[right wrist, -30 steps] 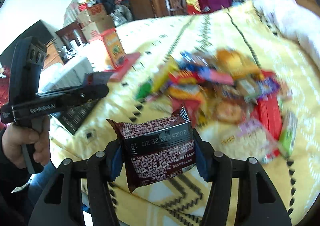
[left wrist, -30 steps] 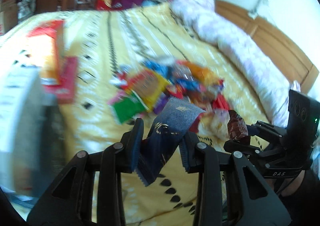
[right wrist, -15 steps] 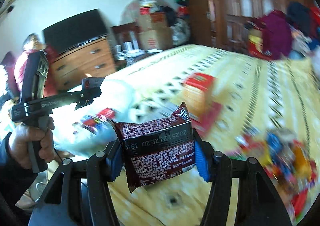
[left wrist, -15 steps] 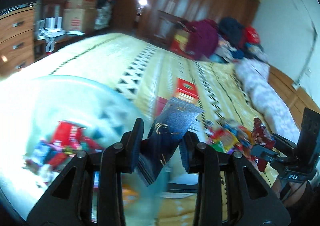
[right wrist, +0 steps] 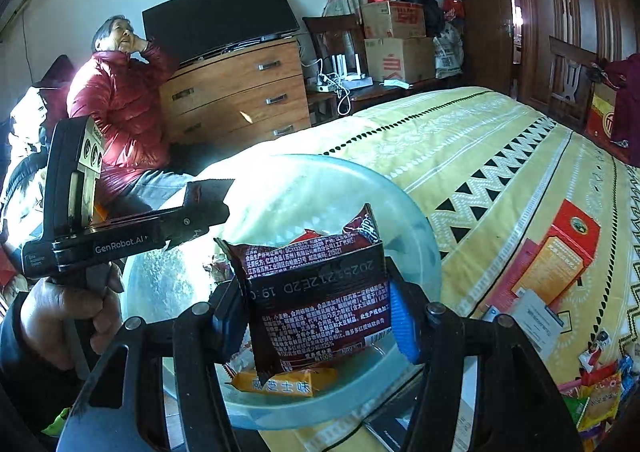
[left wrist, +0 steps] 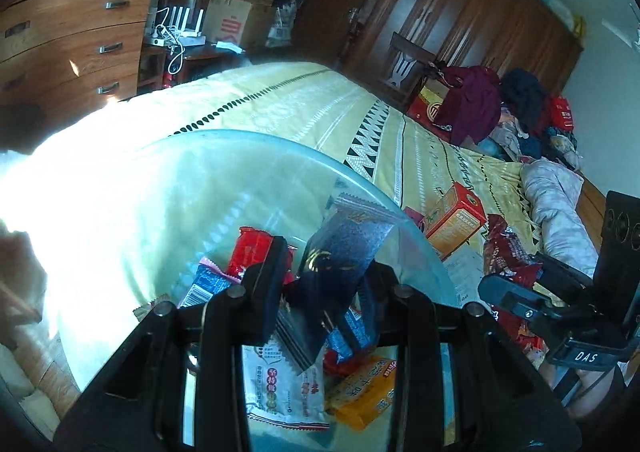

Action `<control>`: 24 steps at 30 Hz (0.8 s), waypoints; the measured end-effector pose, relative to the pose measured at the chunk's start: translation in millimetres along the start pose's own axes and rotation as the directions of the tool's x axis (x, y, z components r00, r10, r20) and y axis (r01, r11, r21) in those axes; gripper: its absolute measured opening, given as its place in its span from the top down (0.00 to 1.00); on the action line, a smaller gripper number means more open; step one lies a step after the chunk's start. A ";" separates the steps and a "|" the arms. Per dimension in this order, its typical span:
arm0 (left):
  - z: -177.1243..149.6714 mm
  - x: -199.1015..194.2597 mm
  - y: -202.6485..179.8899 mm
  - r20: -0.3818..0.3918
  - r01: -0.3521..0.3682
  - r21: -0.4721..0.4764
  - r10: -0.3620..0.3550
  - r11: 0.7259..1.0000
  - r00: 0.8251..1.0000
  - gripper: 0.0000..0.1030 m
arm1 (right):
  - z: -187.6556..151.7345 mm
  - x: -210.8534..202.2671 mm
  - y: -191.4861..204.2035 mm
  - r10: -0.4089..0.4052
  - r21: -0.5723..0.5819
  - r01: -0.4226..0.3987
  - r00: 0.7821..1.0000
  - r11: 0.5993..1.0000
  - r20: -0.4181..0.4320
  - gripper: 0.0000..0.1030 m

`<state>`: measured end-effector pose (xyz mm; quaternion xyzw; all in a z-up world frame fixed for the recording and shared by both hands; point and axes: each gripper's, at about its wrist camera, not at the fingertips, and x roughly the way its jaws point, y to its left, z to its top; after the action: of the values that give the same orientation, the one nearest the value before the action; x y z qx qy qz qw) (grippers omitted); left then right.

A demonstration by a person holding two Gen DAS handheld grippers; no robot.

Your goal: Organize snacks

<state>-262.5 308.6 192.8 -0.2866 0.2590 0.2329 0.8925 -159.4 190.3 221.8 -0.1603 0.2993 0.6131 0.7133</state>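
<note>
In the left wrist view my left gripper (left wrist: 320, 292) is shut on a dark blue snack packet (left wrist: 344, 248) and hangs over a clear round bowl (left wrist: 280, 143). A red packet (left wrist: 252, 248), a white packet (left wrist: 280, 384) and an orange packet (left wrist: 364, 384) lie in the bowl. In the right wrist view my right gripper (right wrist: 320, 316) is shut on a maroon snack packet (right wrist: 320, 292) above the same bowl (right wrist: 420, 219). The left gripper (right wrist: 200, 207) shows at the left there, over the bowl's far side. The right gripper (left wrist: 516, 292) shows at the right edge of the left wrist view.
The bowl sits at the corner of a yellow patterned bed (right wrist: 460, 139). An orange box (right wrist: 560, 256) and papers lie on the bed beside it, and loose snacks (right wrist: 600, 392) lie at the lower right. A person in a red jacket (right wrist: 120, 91) sits by a wooden dresser (right wrist: 240, 91).
Both grippers have swung away from the snack pile on the bed to above the clear bowl, each still holding its packet.
</note>
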 end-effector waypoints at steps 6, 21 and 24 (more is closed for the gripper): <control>-1.1 2.6 14.4 -0.026 -0.013 -0.026 0.013 1.000 1.000 0.49 | 4.1 24.8 2.4 0.001 0.018 -0.001 1.000 1.000 -0.023 0.32; -8.0 -8.9 -68.6 0.063 0.055 0.169 -0.066 0.984 0.996 0.28 | -63.8 -90.7 -69.8 -0.220 0.169 0.195 0.965 0.966 0.143 0.18; -16.5 -4.9 -103.4 0.048 0.121 0.230 -0.135 0.966 0.990 0.23 | -105.7 -110.0 -139.1 -0.309 0.300 0.283 0.950 0.911 0.042 0.26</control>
<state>-213.3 221.7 224.6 -0.1917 0.2366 0.1527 0.9402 -56.4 14.3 189.8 -0.0698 0.3262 0.4536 0.8264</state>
